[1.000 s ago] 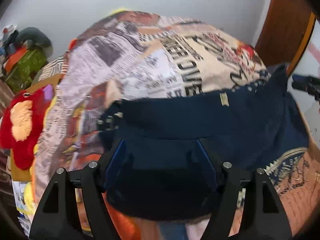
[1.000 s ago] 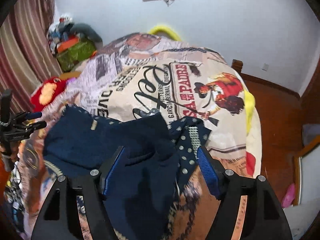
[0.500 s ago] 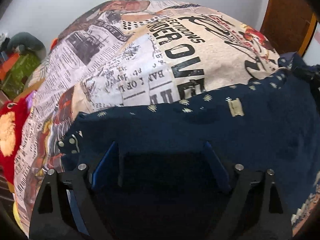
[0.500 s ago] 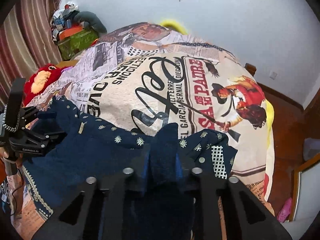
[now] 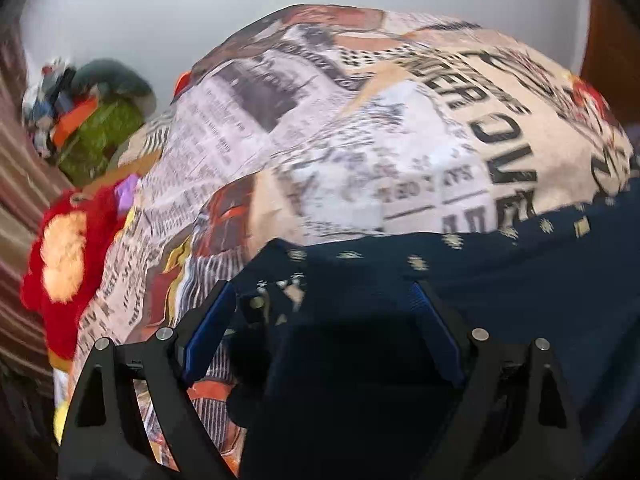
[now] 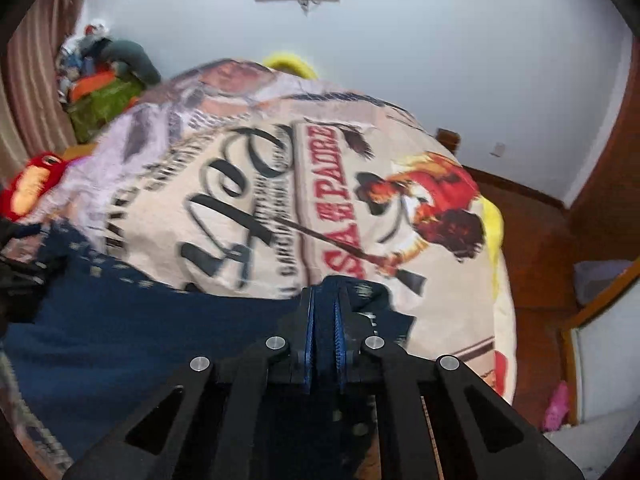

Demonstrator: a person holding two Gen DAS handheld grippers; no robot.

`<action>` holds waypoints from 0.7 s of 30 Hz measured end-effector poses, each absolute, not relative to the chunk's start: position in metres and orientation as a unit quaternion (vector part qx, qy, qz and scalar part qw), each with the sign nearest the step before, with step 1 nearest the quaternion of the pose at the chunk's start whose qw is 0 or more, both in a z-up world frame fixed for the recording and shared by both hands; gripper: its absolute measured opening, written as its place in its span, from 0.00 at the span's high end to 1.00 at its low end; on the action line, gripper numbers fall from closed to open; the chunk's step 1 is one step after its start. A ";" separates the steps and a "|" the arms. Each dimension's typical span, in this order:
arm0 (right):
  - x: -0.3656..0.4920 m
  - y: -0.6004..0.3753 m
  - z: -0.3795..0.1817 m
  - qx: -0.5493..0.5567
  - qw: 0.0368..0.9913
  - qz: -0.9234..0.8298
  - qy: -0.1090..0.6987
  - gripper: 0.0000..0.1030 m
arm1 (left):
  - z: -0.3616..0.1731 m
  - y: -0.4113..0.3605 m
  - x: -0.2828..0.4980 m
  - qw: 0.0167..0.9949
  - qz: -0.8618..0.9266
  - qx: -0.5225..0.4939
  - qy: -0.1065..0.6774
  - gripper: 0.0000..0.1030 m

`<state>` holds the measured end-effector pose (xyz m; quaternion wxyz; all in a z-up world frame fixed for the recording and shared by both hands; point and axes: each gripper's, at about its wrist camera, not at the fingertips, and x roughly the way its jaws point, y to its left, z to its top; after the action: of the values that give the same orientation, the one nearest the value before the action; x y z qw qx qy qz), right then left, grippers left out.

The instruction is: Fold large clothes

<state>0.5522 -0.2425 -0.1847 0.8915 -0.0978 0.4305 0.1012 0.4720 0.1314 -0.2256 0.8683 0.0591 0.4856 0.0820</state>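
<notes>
The navy garment lies on the bed at our near edge, spread over the printed blanket. We see the right gripper with its jaws pressed together, pinching a fold of the garment's right corner. The left gripper has its jaws spread wide over the garment's left corner, pinching nothing. Farther left sits a red plush toy, then a white wall.
</notes>
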 end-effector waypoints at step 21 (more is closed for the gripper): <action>0.467 -0.210 -0.113 -0.105 0.885 0.192 0.412 0.29 | -0.197 0.126 0.400 0.860 -0.063 -0.021 0.506 0.14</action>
<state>0.4670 -0.2101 -0.1127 0.8846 -0.1054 0.4119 0.1916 0.4003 0.1262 -0.1968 0.8602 -0.0206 0.5056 -0.0626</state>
